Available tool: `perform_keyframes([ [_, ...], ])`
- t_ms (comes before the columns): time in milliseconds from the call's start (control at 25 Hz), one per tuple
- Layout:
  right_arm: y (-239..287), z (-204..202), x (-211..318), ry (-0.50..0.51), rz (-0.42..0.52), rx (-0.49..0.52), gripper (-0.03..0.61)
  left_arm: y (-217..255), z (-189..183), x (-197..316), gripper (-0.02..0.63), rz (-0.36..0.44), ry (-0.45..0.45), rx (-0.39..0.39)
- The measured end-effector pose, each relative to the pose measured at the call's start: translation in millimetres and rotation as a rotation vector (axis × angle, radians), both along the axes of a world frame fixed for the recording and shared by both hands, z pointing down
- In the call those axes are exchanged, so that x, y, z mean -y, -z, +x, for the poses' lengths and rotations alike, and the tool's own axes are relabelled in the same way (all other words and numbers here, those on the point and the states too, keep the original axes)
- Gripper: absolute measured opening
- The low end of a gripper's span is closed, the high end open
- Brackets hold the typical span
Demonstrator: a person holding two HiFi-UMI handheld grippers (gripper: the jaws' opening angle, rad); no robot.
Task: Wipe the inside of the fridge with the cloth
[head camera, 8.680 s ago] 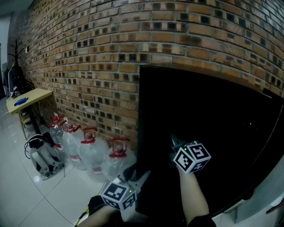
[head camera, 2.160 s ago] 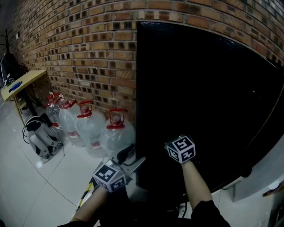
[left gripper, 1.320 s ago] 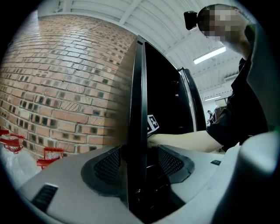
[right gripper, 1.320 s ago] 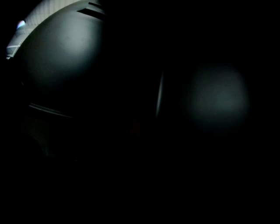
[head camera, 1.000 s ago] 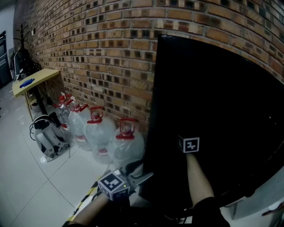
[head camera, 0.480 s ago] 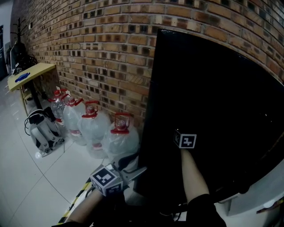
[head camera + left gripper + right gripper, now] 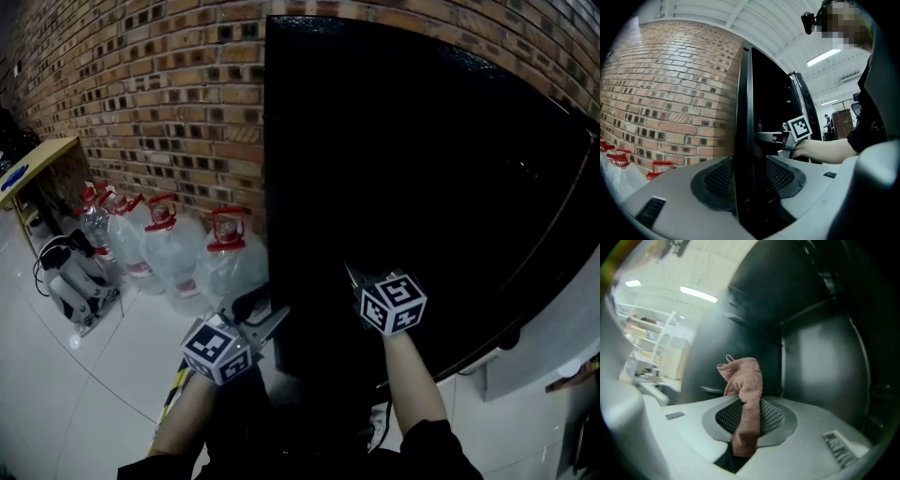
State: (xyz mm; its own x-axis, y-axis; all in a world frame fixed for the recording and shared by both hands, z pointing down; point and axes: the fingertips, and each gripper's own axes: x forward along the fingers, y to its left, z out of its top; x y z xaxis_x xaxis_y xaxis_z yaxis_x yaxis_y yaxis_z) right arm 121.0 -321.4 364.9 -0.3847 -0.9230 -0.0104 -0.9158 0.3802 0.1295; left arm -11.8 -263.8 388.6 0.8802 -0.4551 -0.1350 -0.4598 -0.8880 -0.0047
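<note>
Door held, cloth ready
The left gripper [image 7: 263,315] had just been closing and pinched the fridge door [image 7: 743,117] edge. The right gripper [image 7: 355,280] clenched the pink cloth [image 7: 746,394], with the dark fridge inside [image 7: 820,357] straight ahead of it.

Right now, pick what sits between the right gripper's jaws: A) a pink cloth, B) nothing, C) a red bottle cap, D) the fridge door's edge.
A: its own view shows the right gripper pinching a pink cloth that sticks out past the pads.
</note>
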Motion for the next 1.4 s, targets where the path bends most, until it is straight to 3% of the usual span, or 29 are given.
perform_keyframes([
  [160,-15.2,-22.8,-31.4,0.119,-0.037,-0.052,0.075,-5.3,-2.5,-10.7,0.216,0.043,0.011,0.043],
  [440,-65.5,-73.4,-50.8,0.3,-0.128,-0.324,0.077,-15.0,-14.9,-24.4,0.218,-0.001,-0.023,0.032],
  [600,-89.8,-86.2,-40.3,0.314,-0.156,-0.614,0.077,-17.5,-16.5,-25.1,0.218,-0.002,-0.03,0.056],
  [680,-99.7,-81.6,-29.9,0.282,-0.181,-0.794,0.077,-18.6,-18.1,-23.5,0.216,-0.007,-0.024,0.066],
  [760,-107.7,-73.8,-15.6,0.23,-0.213,-0.9,0.077,-18.5,-20.0,-20.6,0.216,-0.007,-0.018,0.069],
  [920,-111.5,-65.1,4.8,0.184,-0.259,-0.924,0.077,-19.4,-20.8,-14.7,0.216,-0.015,-0.011,0.05],
  [1280,-112.9,-27.8,55.4,0.026,-0.311,-0.848,0.077,-19.4,-16.5,-3.6,0.218,0.001,0.0,0.043],
  [1400,-113.8,-21.9,70.5,0.02,-0.319,-0.841,0.077,-15.7,-14.5,-0.1,0.218,0.001,0.009,0.015],
])
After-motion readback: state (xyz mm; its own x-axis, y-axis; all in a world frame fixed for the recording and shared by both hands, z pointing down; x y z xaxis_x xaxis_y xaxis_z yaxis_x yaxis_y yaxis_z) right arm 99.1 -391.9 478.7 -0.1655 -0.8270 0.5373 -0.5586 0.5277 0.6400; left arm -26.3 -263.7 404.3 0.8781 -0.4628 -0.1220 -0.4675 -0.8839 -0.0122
